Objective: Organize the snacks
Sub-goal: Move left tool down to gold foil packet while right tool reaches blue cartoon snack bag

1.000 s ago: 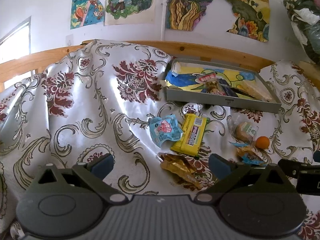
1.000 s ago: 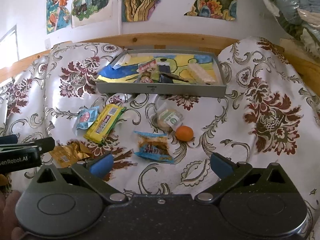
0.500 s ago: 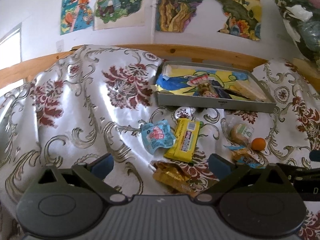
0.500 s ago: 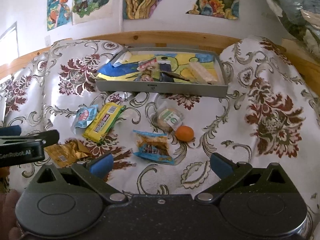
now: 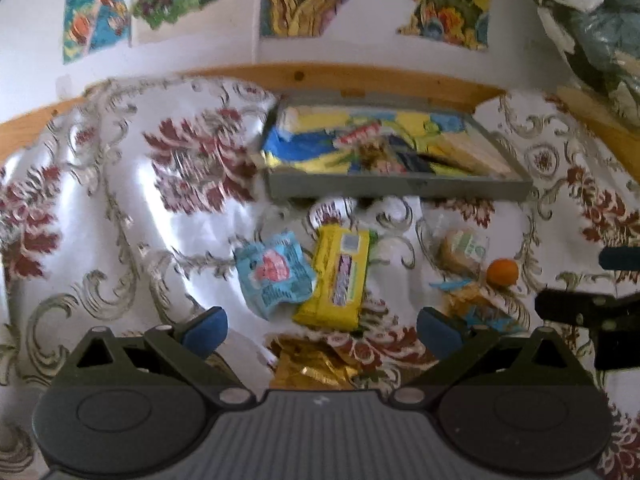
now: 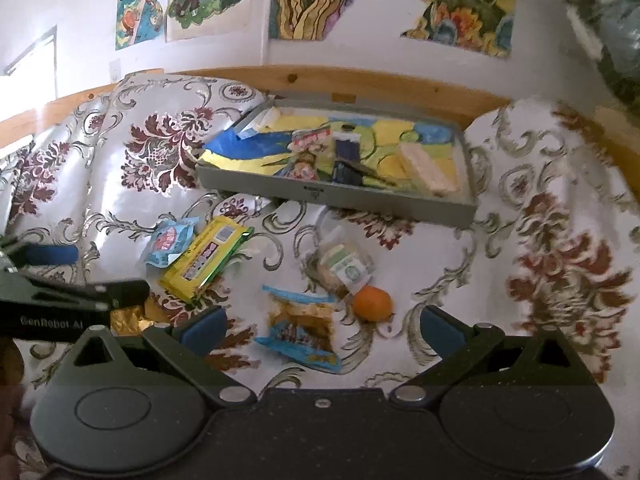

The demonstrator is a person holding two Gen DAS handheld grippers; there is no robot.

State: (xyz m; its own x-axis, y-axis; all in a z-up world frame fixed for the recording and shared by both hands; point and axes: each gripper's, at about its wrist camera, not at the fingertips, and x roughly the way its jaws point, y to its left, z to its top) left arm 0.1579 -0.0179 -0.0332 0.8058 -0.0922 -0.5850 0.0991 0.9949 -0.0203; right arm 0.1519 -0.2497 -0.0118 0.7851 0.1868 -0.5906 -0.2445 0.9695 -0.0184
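1. We hold our left gripper (image 5: pixel 320 326) wide open over the cloth (image 5: pixel 120 220). Nothing is between its fingers.
2. We hold our right gripper (image 6: pixel 322 326) wide open too, and it has hold of nothing.
3. A grey tray (image 6: pixel 340 196) sits near the back edge of the cloth, by the wooden rail (image 6: pixel 380 84). It has a few snacks in it already.
4. In front of the tray lie the loose snacks. A blue bag (image 5: pixel 274 274) and a yellow bar (image 5: pixel 338 278) touch each other.
5. A gold wrapper (image 5: pixel 316 366) lies just under our left gripper, near the front.
6. A clear bag (image 6: pixel 344 266) with a green label sits next to an orange (image 6: pixel 372 303), and they seem to touch.
7. A blue and brown pack (image 6: pixel 302 322) lies just in front of our right gripper, beside the orange.
8. Bright posters (image 6: pixel 184 0) hang on the wall behind.
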